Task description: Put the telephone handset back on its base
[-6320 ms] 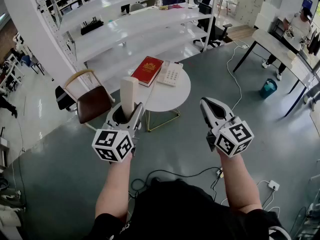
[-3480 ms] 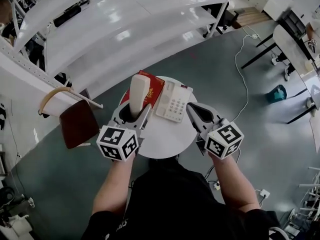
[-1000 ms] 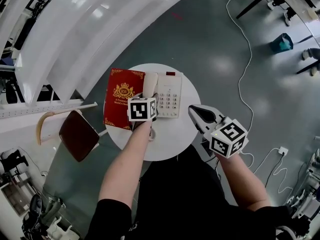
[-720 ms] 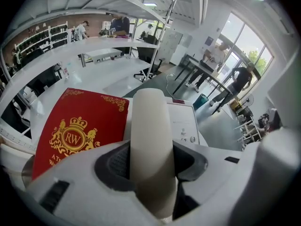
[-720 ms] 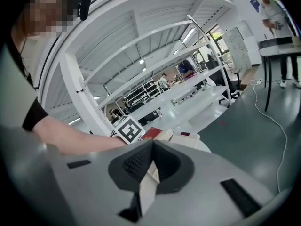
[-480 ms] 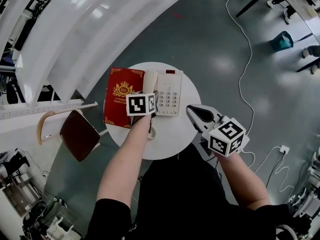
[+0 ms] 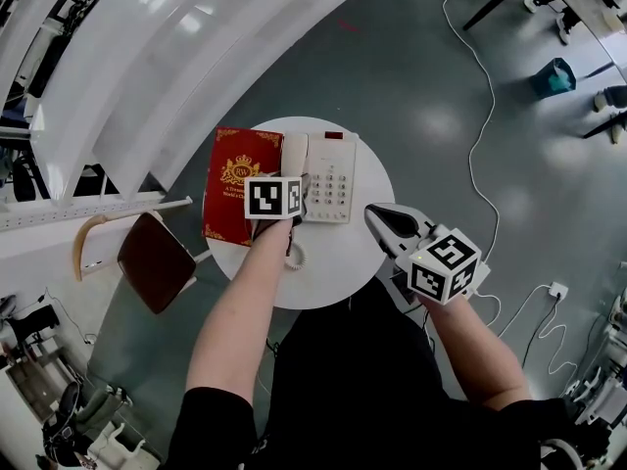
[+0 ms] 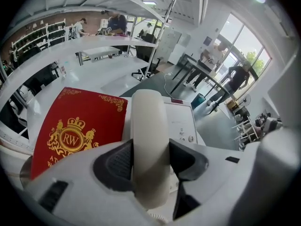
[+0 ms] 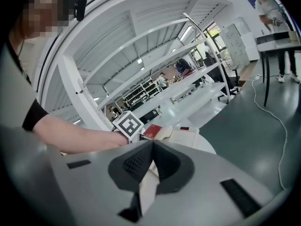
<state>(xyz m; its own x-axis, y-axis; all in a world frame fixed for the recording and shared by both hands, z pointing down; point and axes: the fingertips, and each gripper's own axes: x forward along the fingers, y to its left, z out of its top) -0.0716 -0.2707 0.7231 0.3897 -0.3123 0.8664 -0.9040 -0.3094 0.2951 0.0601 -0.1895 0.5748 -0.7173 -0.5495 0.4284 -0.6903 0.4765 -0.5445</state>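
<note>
A cream telephone handset [image 7: 294,151] [image 8: 148,140] lies lengthwise along the left side of the white keypad base [image 7: 331,179] [image 8: 182,122] on the round white table [image 7: 338,272]. My left gripper [image 7: 293,186] [image 8: 149,161] reaches over the table from the near side. Its dark pads [image 8: 117,161] still touch both sides of the handset while the jaws are opening. My right gripper [image 7: 376,216] [image 9: 151,145] hovers at the table's right front edge, shut and empty, pointing toward the base [image 9: 187,136].
A red book with a gold crest [image 7: 235,184] [image 8: 77,126] lies just left of the phone, touching the base's side. A brown chair [image 7: 152,258] stands left of the table. The coiled cord [image 7: 294,256] trails near my left wrist. Cables cross the floor at right.
My left gripper carried the upright handset over to the table and laid it on the base's left side. In the last second it barely shifted. The right gripper stayed shut near the table edge.
</note>
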